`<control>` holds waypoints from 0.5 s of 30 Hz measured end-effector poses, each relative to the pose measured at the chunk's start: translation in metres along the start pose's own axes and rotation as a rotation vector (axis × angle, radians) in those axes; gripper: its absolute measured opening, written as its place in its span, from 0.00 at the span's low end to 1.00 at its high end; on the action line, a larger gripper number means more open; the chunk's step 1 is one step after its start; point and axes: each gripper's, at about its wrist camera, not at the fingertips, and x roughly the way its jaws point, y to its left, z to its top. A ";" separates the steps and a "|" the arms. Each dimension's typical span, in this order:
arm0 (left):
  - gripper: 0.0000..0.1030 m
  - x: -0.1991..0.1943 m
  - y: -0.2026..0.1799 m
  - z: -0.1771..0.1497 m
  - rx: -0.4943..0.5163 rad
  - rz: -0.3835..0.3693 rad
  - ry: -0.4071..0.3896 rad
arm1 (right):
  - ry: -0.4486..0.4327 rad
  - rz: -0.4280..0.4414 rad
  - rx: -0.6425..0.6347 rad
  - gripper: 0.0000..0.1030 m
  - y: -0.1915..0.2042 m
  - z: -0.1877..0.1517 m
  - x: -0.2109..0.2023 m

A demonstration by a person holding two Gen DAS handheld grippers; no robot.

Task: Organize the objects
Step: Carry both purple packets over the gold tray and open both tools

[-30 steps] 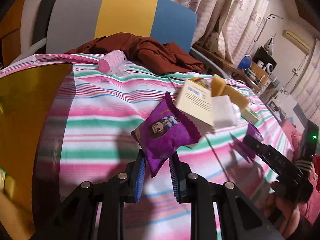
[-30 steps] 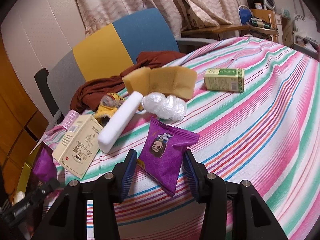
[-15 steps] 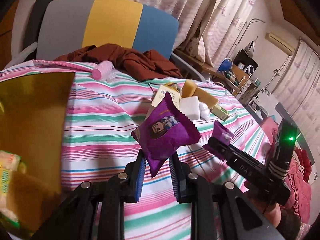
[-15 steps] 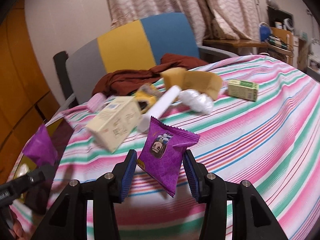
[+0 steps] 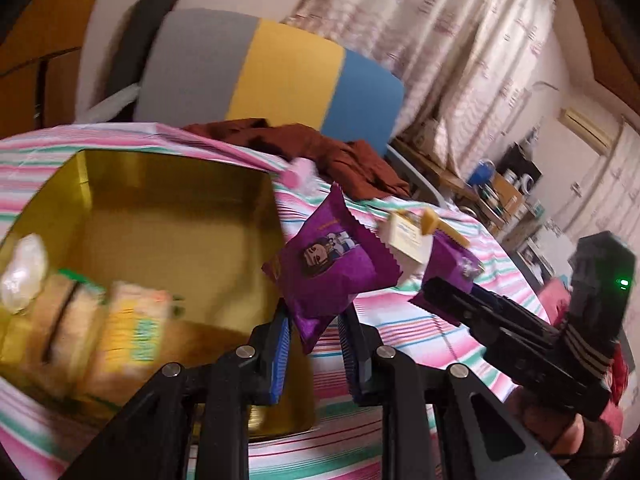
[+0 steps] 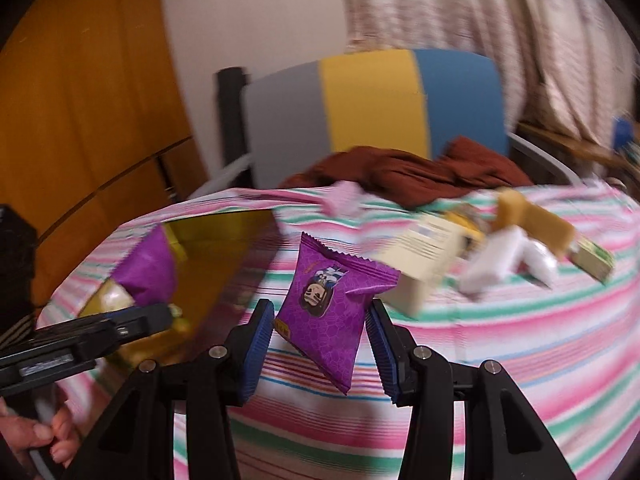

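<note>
Angling downward over the striped table, left tongs and right tongs each pinch a purple snack packet beside the gold box.

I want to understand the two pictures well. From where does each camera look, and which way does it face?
Left wrist: sits on the left gripper, faces down over the gold box; shows the right gripper and a hand.
Right wrist: sits on the right gripper, faces across the striped cloth toward the chair; shows the left gripper.
Shared: box, chair, purple packets.
</note>
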 end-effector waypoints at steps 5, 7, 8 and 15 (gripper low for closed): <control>0.22 -0.015 0.046 0.007 -0.078 0.036 -0.008 | 0.029 0.094 -0.100 0.47 0.052 0.009 0.016; 0.22 -0.019 0.059 0.010 -0.091 0.057 -0.011 | 0.050 0.120 -0.147 0.47 0.074 0.010 0.026; 0.22 -0.021 0.068 0.013 -0.099 0.069 -0.009 | 0.059 0.127 -0.161 0.47 0.082 0.011 0.030; 0.22 -0.018 0.119 0.031 -0.139 0.150 0.041 | 0.144 0.128 -0.126 0.49 0.100 0.017 0.070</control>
